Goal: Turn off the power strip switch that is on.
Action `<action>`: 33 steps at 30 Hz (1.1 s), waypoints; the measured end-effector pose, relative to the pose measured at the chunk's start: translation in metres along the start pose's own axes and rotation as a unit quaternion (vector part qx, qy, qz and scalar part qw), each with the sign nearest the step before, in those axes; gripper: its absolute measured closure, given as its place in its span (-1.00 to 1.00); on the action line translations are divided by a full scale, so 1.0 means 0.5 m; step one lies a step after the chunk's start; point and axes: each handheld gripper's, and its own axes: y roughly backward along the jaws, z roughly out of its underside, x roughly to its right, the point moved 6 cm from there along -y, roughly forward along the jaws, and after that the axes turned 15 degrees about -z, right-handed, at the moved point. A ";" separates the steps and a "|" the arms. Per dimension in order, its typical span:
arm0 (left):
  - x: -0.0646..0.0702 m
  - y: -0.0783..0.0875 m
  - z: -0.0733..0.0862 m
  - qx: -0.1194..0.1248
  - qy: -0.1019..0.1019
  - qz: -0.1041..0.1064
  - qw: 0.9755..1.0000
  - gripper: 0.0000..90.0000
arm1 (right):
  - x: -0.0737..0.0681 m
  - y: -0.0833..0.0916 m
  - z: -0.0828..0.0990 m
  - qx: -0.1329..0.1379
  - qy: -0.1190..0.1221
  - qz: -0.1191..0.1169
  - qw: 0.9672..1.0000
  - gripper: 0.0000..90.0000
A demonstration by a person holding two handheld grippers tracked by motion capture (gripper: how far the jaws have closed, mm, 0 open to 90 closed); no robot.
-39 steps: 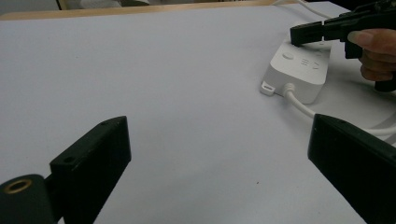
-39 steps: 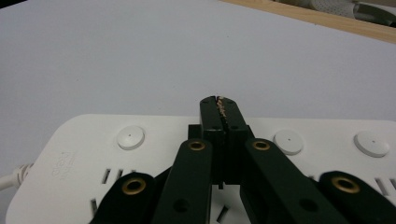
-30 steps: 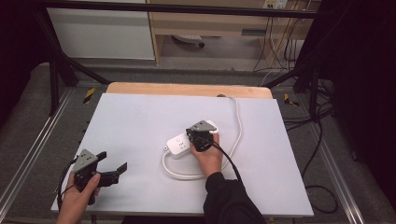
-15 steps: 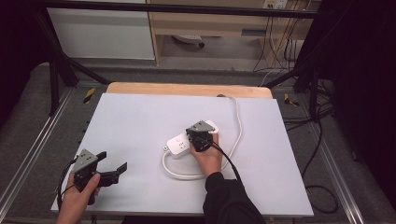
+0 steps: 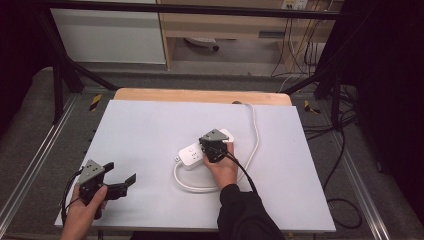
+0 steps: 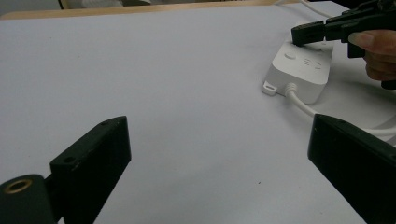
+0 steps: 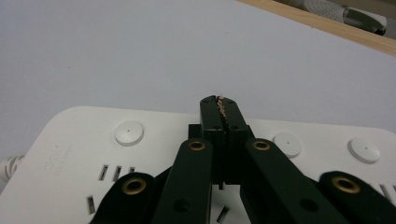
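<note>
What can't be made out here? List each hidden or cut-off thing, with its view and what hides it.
- Power strip: high view, its right half lies under the right tongs and hand.
- Strip's white cable: its far end passes over the table's back edge.
- Whether the shut tongs' tips touch the strip: right gripper view, angle too low.
- Left tongs: frame edge crops them.
</note>
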 end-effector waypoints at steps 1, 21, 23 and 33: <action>0.000 0.000 0.000 0.000 0.000 0.000 1.000 -0.87 | 0.000 0.000 0.000 0.000 0.002 0.002 1.000 1.00; -0.003 -0.003 0.002 -0.003 0.001 0.001 1.000 -0.87 | -0.001 -0.004 -0.003 -0.003 -0.007 0.000 1.000 1.00; -0.003 -0.002 0.001 -0.002 0.002 0.001 1.000 -0.87 | 0.001 -0.003 -0.003 0.000 -0.012 -0.007 1.000 1.00; -0.006 -0.002 -0.001 0.001 0.004 0.000 1.000 -0.87 | 0.006 0.011 -0.011 0.014 -0.035 -0.028 0.999 1.00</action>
